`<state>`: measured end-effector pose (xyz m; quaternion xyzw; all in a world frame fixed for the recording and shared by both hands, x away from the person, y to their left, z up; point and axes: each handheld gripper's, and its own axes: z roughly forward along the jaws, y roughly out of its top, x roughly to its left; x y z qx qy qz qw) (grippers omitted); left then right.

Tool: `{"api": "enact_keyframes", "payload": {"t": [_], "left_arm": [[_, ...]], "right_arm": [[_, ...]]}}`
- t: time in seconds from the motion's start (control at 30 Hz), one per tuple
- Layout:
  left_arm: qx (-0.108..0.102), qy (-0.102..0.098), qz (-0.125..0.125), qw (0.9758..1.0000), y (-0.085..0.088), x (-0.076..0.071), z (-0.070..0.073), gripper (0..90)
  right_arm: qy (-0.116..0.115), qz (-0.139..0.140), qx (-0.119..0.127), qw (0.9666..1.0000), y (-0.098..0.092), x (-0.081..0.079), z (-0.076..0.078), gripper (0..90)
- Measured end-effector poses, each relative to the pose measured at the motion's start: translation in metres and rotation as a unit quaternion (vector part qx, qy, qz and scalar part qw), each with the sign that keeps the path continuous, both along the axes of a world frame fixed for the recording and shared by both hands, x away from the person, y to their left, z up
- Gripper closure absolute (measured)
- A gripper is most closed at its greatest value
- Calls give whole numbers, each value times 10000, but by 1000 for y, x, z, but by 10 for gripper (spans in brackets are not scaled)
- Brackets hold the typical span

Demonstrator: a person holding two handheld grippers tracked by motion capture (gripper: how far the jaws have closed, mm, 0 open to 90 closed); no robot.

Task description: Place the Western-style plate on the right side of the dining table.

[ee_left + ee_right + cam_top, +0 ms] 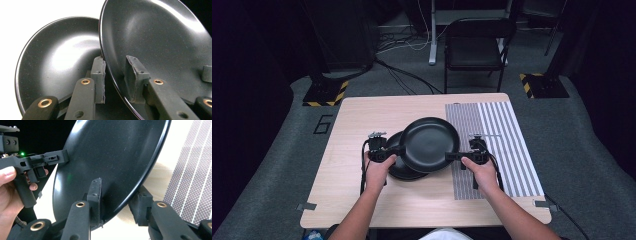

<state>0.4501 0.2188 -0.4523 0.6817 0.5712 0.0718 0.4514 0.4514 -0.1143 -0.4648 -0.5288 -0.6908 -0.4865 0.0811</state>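
Note:
Two black plates are on view. The upper black plate (428, 144) hangs tilted above the table, held at opposite rims. My left gripper (399, 150) is shut on its left rim, and in the left gripper view the gripper (116, 80) has one pad on each face of the upper plate (160, 37). My right gripper (451, 156) is shut on the right rim, and in the right gripper view the gripper (118, 206) clamps the plate's (110, 152) edge. The lower black plate (398, 167) lies on the table, partly under the held one, and shows again in the left gripper view (60, 57).
The wooden table (357, 115) carries a grey striped mat (497, 145) on its right side. A black chair (474, 47) stands beyond the far edge, with cables (407, 75) on the floor. In the right gripper view the striped mat (192, 177) lies under the plate's rim.

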Motion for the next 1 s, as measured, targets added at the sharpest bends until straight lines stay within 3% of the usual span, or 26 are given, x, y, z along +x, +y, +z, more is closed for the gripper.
{"api": "enact_keyframes", "payload": {"t": [1.0], "left_arm": [[25,-22,-196,9998,-17,8,6,686]], "right_arm": [[-84,-203,-6,9998,-15,-3,5,633]]}}
